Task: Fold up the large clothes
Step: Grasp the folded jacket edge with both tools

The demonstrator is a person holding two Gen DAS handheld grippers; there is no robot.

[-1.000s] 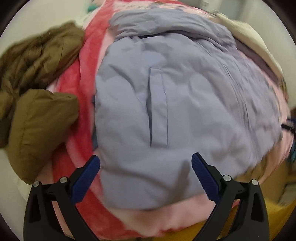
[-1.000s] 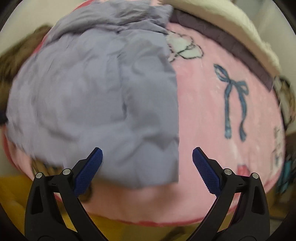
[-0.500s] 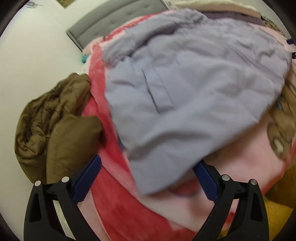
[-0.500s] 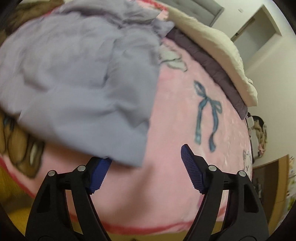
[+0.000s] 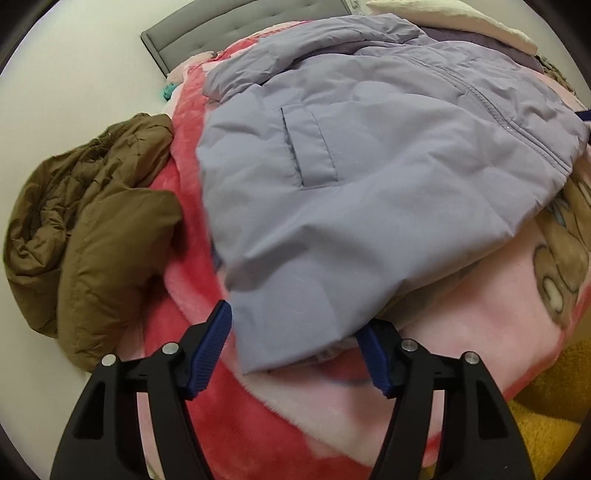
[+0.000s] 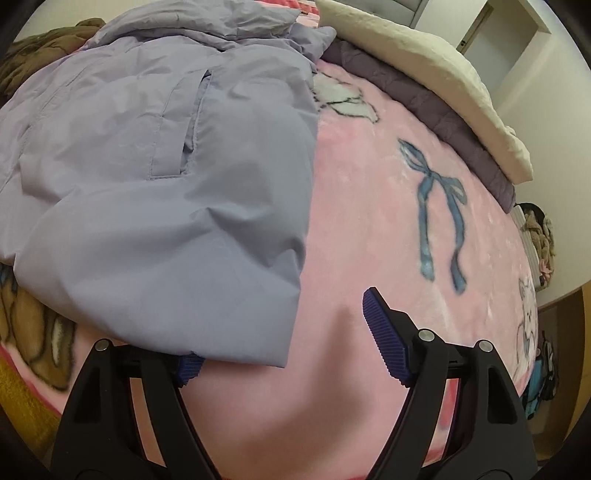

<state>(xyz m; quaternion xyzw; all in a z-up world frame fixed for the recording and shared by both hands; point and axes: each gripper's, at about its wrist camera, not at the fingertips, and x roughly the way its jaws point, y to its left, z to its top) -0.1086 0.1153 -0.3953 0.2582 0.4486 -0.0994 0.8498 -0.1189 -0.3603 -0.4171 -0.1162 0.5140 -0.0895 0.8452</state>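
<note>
A lilac zip jacket (image 5: 369, 155) lies spread on a pink blanket (image 5: 461, 332) on a bed, and it shows in the right wrist view (image 6: 155, 184) too. My left gripper (image 5: 295, 350) is open, its jaws either side of the jacket's near left hem corner, the right finger partly under the cloth. My right gripper (image 6: 288, 350) is open at the jacket's near right hem corner; the hem covers most of its left finger (image 6: 188, 365).
A crumpled olive-brown jacket (image 5: 85, 229) lies at the bed's left edge. A grey headboard (image 5: 221, 26) stands at the far end. A cream and purple folded quilt (image 6: 436, 85) lies along the right side. The pink blanket (image 6: 406, 221) has a blue bow print.
Both grippers have dropped low to the jacket's near hem. Each now has the hem corner between its jaws, which have narrowed a little.
</note>
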